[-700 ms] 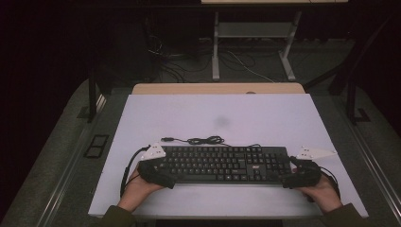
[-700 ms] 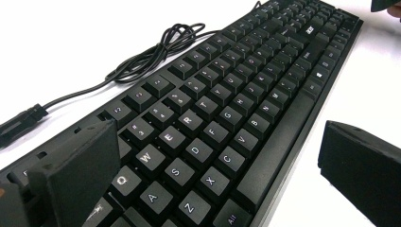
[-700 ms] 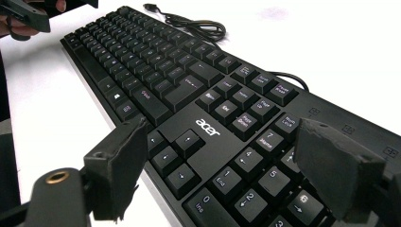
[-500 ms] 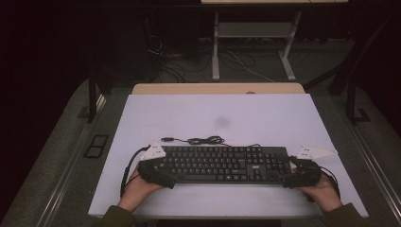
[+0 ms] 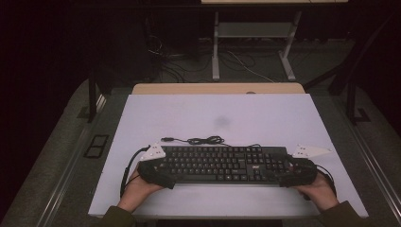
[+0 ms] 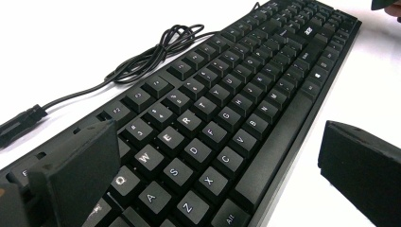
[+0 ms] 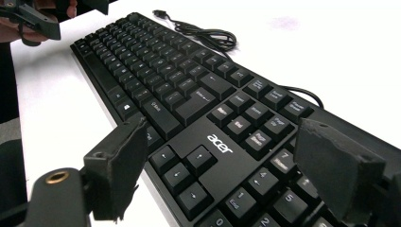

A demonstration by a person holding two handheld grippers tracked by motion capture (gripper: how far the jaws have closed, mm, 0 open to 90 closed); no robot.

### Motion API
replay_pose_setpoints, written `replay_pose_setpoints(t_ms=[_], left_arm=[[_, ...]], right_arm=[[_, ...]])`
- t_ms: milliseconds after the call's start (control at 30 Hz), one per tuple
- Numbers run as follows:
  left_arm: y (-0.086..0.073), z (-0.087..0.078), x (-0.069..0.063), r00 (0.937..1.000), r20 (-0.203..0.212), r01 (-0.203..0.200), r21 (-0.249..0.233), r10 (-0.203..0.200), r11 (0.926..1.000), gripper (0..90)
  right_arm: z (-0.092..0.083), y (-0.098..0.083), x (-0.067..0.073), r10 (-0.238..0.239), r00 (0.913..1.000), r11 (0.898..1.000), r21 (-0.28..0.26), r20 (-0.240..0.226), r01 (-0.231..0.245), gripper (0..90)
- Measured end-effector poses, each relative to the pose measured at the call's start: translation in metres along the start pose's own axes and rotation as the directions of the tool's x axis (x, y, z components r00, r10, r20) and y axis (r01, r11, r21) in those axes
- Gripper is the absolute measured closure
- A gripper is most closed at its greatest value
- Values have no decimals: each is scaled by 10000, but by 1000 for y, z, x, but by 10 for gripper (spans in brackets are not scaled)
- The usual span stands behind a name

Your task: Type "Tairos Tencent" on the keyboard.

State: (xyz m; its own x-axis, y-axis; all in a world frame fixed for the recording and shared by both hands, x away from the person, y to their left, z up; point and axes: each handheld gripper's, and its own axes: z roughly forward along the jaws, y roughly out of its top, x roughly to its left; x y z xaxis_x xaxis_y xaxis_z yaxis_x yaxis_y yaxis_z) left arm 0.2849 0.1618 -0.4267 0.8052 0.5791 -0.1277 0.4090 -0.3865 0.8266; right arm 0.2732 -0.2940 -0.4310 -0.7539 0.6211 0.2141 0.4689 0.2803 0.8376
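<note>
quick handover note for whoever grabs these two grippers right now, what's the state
Left gripper: jaws open, straddling the left end of the black keyboard; whether its pads press is not clear.
Right gripper: jaws open, straddling the right end by the number pad.
Keyboard lies flat near the front edge of the white table, its cable bunched behind it.
Done: both grippers placed at the ends.
Left: probably close both and lift or shift the keyboard evenly.
</note>
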Motion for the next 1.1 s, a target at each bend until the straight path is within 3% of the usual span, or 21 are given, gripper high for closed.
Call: replay_pose_setpoints(t_ms=[1100], left_arm=[[1, 4, -1, 10000, 47, 31, -7, -31, 10000, 0]], right_arm=[[35, 25, 14, -243, 9971, 9997, -96, -723, 237, 173]])
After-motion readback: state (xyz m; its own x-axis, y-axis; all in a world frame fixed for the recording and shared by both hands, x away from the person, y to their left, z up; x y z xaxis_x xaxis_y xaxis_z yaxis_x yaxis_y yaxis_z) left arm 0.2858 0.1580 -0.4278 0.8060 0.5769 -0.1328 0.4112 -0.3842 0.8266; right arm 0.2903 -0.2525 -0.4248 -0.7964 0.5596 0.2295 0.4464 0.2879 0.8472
